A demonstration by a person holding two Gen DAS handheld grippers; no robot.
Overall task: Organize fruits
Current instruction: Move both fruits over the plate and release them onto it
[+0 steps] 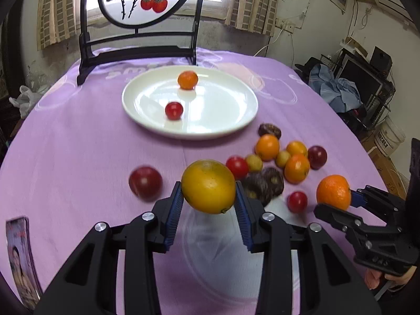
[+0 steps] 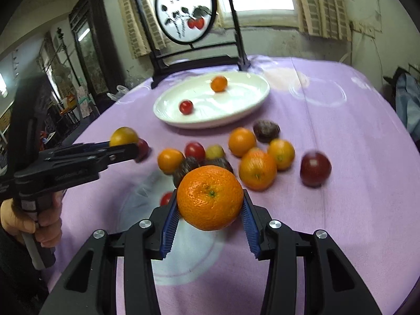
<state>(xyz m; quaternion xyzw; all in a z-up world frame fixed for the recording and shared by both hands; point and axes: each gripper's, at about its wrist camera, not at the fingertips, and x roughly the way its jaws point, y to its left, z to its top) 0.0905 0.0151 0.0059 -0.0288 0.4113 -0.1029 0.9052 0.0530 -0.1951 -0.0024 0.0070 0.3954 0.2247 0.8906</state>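
Note:
My left gripper (image 1: 209, 193) is shut on a yellow-orange citrus (image 1: 208, 185) held above the purple tablecloth. My right gripper (image 2: 210, 201) is shut on a mandarin (image 2: 210, 197), also lifted; it shows at the right of the left wrist view (image 1: 333, 192). The left gripper shows at the left of the right wrist view (image 2: 123, 147). A white plate (image 1: 225, 110) farther back holds a small orange (image 1: 187, 79) and a red cherry tomato (image 1: 173, 110). Several loose fruits lie in a pile (image 1: 278, 157) right of centre.
A dark plum (image 1: 145, 183) lies alone left of my left gripper. A black-framed decorative screen (image 1: 141, 50) stands behind the plate. A magazine (image 1: 21, 257) lies at the near left table edge. Clutter stands beyond the table's right edge.

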